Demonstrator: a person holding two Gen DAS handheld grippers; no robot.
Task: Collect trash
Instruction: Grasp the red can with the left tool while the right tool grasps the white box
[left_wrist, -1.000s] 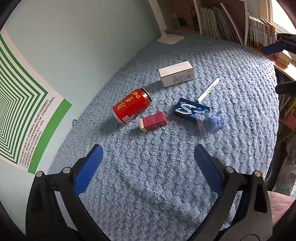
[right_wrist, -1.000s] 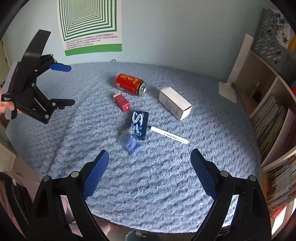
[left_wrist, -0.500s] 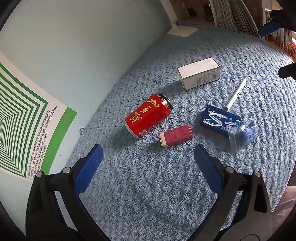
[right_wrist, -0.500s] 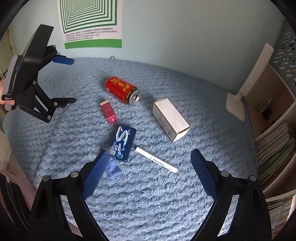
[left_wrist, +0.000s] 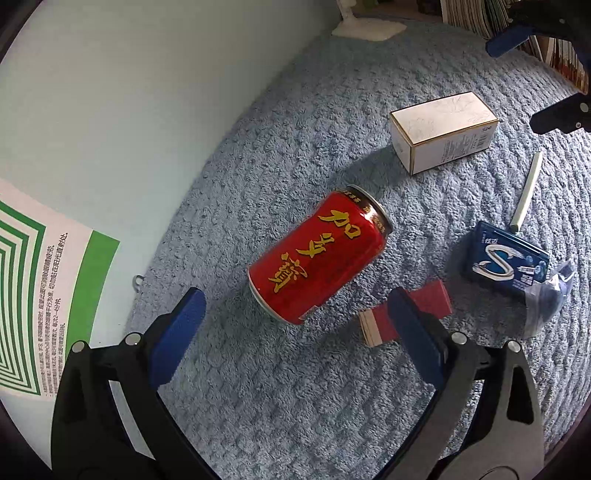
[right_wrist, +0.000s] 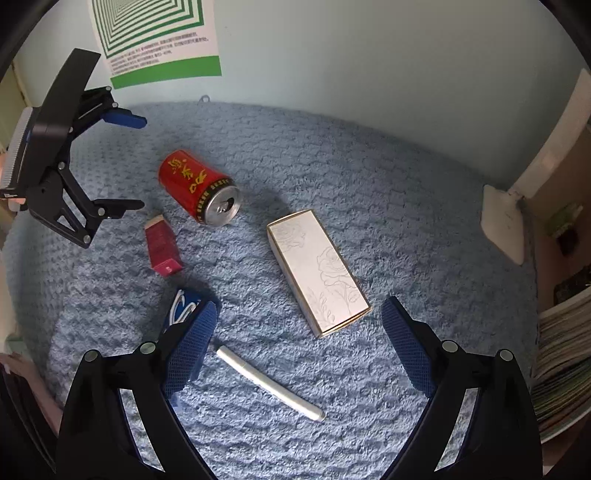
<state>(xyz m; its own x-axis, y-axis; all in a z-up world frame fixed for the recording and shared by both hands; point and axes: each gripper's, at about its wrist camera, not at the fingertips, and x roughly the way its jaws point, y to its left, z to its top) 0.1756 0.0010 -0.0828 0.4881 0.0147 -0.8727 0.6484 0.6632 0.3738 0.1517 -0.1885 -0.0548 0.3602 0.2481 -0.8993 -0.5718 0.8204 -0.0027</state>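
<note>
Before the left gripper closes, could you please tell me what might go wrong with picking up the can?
1. The can lies on its side, so a push from one finger could roll it across the blue mat.
2. The red box sits close beside it; the open left gripper might catch or shove it.
3. The can's mouth is open, so it may drip.

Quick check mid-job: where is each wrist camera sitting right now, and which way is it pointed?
Left wrist: behind the open left gripper, angled down at the red drink can lying on the blue textured cloth.
Right wrist: behind the open right gripper, facing the white rectangular box and the wall; the left gripper shows at its left.
Shared: can, box.
</note>
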